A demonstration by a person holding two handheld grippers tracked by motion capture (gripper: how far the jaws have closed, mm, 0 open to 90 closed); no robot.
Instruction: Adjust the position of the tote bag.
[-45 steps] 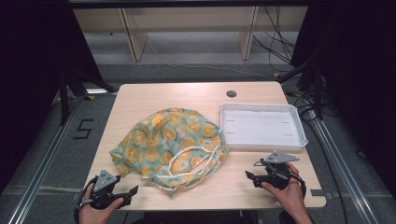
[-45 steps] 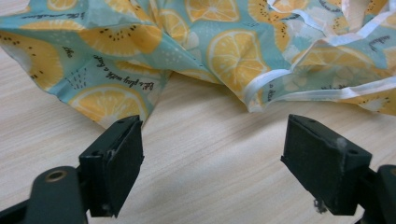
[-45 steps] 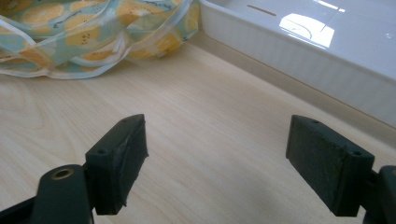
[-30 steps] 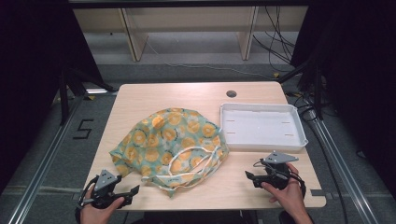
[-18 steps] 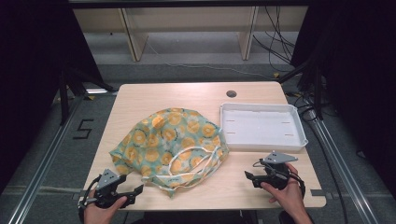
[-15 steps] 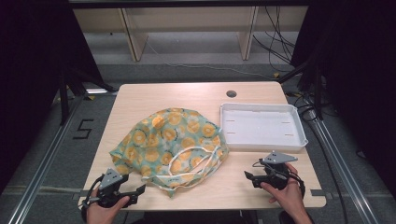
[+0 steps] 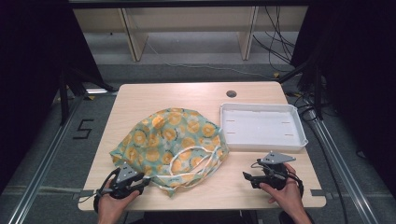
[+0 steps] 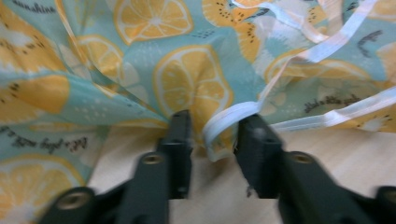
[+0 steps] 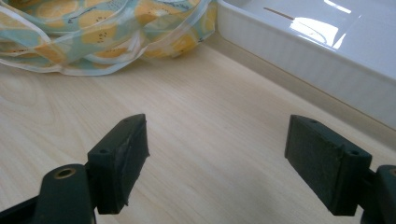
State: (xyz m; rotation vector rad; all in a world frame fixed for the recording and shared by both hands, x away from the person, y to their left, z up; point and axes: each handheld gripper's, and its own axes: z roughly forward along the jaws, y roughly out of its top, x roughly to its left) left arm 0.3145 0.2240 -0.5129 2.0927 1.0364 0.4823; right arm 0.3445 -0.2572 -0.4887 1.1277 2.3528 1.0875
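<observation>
Left gripper view: the left gripper (image 8: 212, 140) has its two black jaws rising from the bottom centre of the frame, and they have just been closing on the near edge of the crumpled teal cloth printed with orange citrus slices (image 8: 187, 79). A fold of its white trim tape (image 8: 229, 119) sits in the gap. The jaws look narrowed but not fully clenched; I cannot tell whether the pads already press the fabric, since a slit of cloth and table shows between them.

In the high view that gripper (image 7: 140, 183) sits at the lower left of the frame, at the cloth's near corner (image 7: 173, 144), which lies heaped in the middle of the pale wooden table (image 7: 163, 95).

The right gripper (image 9: 217, 163) is spread wide and empty above bare wood; in the high view (image 7: 247, 176) it waits at the lower right, near the white rectangular plastic tray (image 7: 299, 140) at centre right.

The risk, as I judge it:
- The jaws may catch only the slippery tape loop rather than the fabric, so the loop slides out when lifted.
- Pinching one thin layer could drag the whole heap across the table instead of raising an edge.
- The loose tape loops may snag on the jaws.
</observation>
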